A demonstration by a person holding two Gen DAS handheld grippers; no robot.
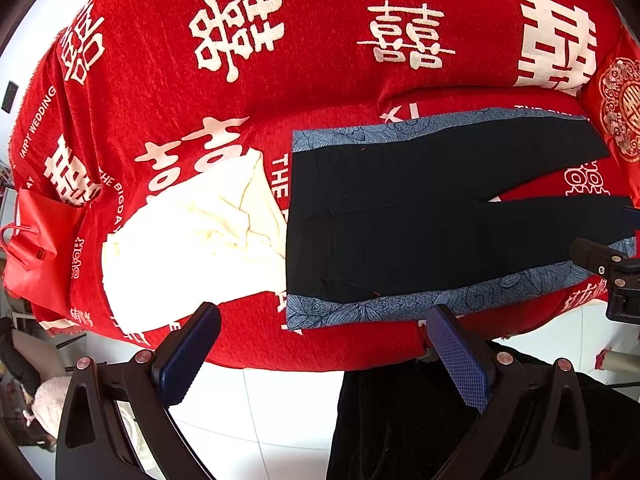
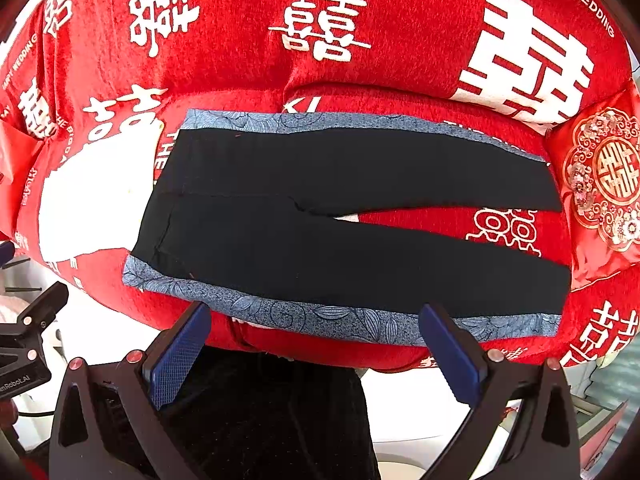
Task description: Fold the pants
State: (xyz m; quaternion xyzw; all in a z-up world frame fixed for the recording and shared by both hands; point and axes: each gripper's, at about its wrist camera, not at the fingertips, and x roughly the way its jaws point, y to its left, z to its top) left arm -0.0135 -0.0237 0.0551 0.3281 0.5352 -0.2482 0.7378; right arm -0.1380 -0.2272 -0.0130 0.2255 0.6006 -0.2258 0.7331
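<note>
Pants point(image 2: 320, 216) lie flat just ahead of my two claws, legs splayed toward my right on the red blanket point(image 2: 400, 20). My left claw point(image 1: 320, 356) and right claw point(image 2: 316, 356) are both spread, holding nothing. If I pinch only the patterned near edge point(image 2: 320, 318), the slack cloth may bunch, or I may catch blanket too.

left wrist view: the far leg end of the pants point(image 1: 420, 216) at 3 o'clock is running behind the right gripper point(image 1: 616, 276), itself cropped by the edge, so its jaw gap is not readable. the white garment point(image 1: 192, 248) is overexposing; folds are mostly washing out. the red bag point(image 1: 36, 248) at 9 o'clock is being cut by the rim.

right wrist view: the left gripper point(image 2: 28, 340) at 8 o'clock is showing only partly, fingertips out of frame. the embroidered cushion point(image 2: 608, 184) at 3 o'clock is being cropped. the white garment point(image 2: 92, 208) is blowing out to a flat patch.
</note>
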